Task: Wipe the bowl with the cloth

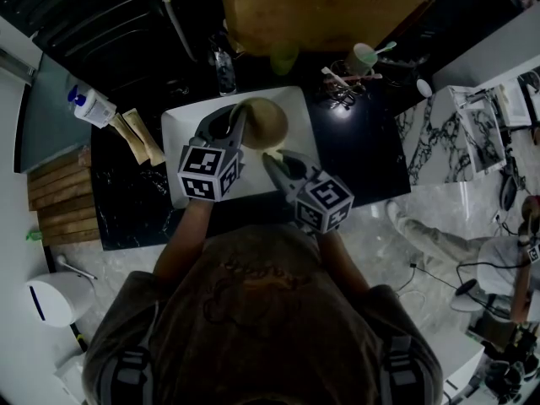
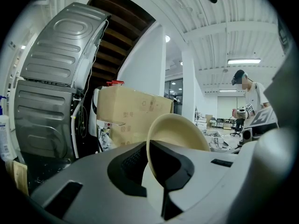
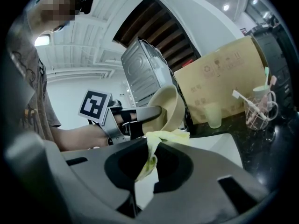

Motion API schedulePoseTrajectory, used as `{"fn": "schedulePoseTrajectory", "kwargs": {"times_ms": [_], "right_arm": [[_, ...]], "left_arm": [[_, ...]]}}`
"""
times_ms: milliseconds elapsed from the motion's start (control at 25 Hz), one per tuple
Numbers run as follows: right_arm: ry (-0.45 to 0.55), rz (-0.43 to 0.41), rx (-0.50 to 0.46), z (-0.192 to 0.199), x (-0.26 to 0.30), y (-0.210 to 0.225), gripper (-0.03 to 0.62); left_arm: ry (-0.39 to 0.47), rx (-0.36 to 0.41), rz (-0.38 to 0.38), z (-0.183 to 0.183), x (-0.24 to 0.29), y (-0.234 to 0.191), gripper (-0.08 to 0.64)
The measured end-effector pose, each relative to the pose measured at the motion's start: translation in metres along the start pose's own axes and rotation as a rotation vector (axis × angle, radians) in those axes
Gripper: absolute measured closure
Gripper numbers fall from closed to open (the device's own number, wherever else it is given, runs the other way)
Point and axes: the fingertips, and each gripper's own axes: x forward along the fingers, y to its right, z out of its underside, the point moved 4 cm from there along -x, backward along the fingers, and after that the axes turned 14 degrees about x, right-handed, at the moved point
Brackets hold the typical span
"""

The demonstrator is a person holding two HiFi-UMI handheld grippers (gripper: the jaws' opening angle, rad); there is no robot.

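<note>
A cream bowl (image 1: pixel 264 122) is held tilted on its side above a white tray (image 1: pixel 179 128). My left gripper (image 1: pixel 240 126) is shut on its rim; in the left gripper view the bowl (image 2: pixel 180 132) stands edge-on between the jaws of the left gripper (image 2: pixel 152 154). My right gripper (image 1: pixel 272 164) is just right of and below the bowl, shut on a pale yellow cloth (image 3: pixel 163 136). In the right gripper view the cloth hangs from the right gripper (image 3: pixel 148 154), its free end lies close under the bowl (image 3: pixel 164 108), and whether they touch cannot be told.
The tray lies on a black counter (image 1: pixel 354 142). Behind it stand a cardboard box (image 1: pixel 329 7), a pale green cup (image 1: pixel 284 57), a small bottle (image 1: pixel 224 70) and a cup of toothbrushes (image 1: pixel 363 57). A pump bottle (image 1: pixel 89 106) is at the left. Another person (image 2: pixel 251 97) stands far off.
</note>
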Motion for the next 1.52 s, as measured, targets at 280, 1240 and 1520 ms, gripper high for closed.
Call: {"fn": "schedulePoseTrajectory", "kwargs": {"times_ms": [280,1240,1520], "right_arm": [[-0.016,-0.014,-0.039,0.004,0.011,-0.007,0.568],[-0.052,-0.049,-0.105,0.012,0.022,-0.018,0.569],[-0.055,-0.027,-0.099,0.014,0.009,-0.008,0.569]], "left_arm": [[0.009,-0.013,0.023,-0.002,0.003,0.006,0.54],[0.026,-0.098,0.142,-0.006,0.006,0.038,0.54],[0.044,-0.106,0.082,-0.008,0.002,0.02,0.54]]}}
